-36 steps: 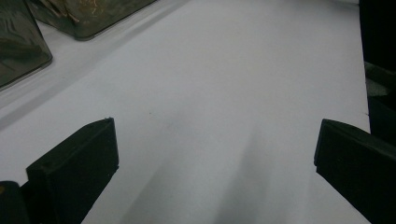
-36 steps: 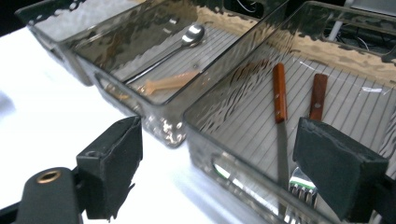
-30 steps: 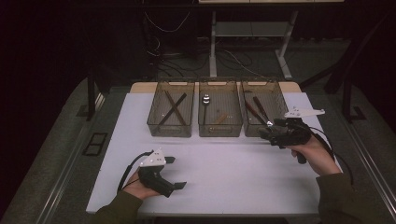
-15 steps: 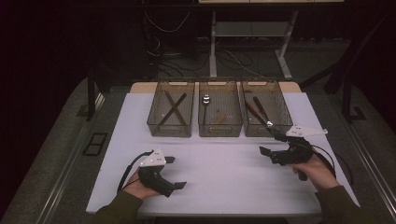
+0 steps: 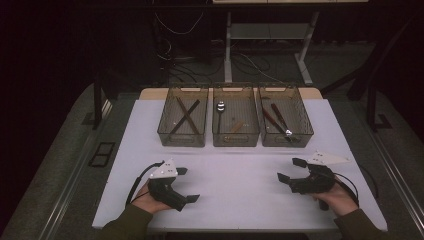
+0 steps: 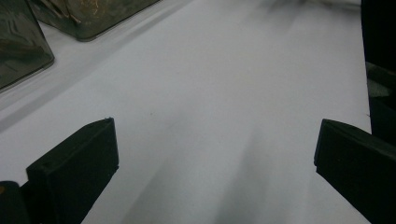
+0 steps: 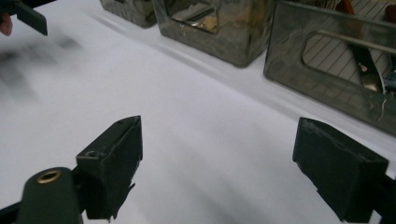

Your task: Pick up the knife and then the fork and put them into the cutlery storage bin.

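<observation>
Presently both tongs sit low over the near half of the white tabletop (image 5: 240, 170), well apart from each other; the left tongs (image 5: 187, 185) are held in the person's left hand (image 5: 150, 200) near the front left edge, jaws spread wide with nothing between them, which the left gripper view confirms as bare white surface between the two black jaws; the right tongs (image 5: 292, 170) are held in the right hand (image 5: 337, 197) near the front right, jaws likewise wide and holding nothing, pointing toward the centre of the tabletop. Three clear bins stand side by side along the far edge; the left bin (image 5: 182, 137) holds two dark sticks (image 5: 184, 116) crossed over one another; the middle bin (image 5: 235, 137) holds a spoon (image 5: 220, 107) and a short wooden piece (image 5: 235, 127); the right bin (image 5: 300, 135) holds several dark-handled utensils (image 5: 277, 120) lying lengthwise. In the right gripper view the near wall of the right bin (image 7: 336, 79) with its handle cut-out stands ahead and to the right of the jaws, apart from them; open tabletop lies between each pair of tongs and the bins, with no object in the way; a cable (image 5: 137, 180) loops from the left tongs beside the wrist.
</observation>
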The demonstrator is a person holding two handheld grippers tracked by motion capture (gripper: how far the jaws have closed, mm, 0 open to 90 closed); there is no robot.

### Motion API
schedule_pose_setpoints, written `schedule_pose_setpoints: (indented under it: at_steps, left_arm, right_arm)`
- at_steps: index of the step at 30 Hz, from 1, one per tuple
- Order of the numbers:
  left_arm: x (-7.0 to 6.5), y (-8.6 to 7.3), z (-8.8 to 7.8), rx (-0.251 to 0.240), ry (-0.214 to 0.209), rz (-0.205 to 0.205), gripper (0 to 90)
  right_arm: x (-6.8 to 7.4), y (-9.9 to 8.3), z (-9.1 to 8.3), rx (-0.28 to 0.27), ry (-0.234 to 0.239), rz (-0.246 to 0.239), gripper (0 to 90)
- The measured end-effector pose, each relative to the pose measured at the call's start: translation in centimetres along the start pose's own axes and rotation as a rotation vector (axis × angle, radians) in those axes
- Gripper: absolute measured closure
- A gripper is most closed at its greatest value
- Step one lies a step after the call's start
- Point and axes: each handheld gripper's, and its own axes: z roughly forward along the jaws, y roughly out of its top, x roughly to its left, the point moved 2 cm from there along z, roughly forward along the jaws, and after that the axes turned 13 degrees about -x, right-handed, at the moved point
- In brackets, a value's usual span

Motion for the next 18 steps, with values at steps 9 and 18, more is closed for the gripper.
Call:
schedule_pose_setpoints:
  at_steps: [9,18]
  left_arm:
    - [0.0,0.0,0.0,-0.003,0.003,-0.004,0.0]
    - [0.0,0.1,-0.1,-0.006,0.0,0.0,0.0]
  right_arm:
    - [0.5,-1.5,-0.4,0.007,0.002,-0.03,16.0]
    - [0.6,-2.2,-0.4,0.036,0.0,-0.054,16.0]
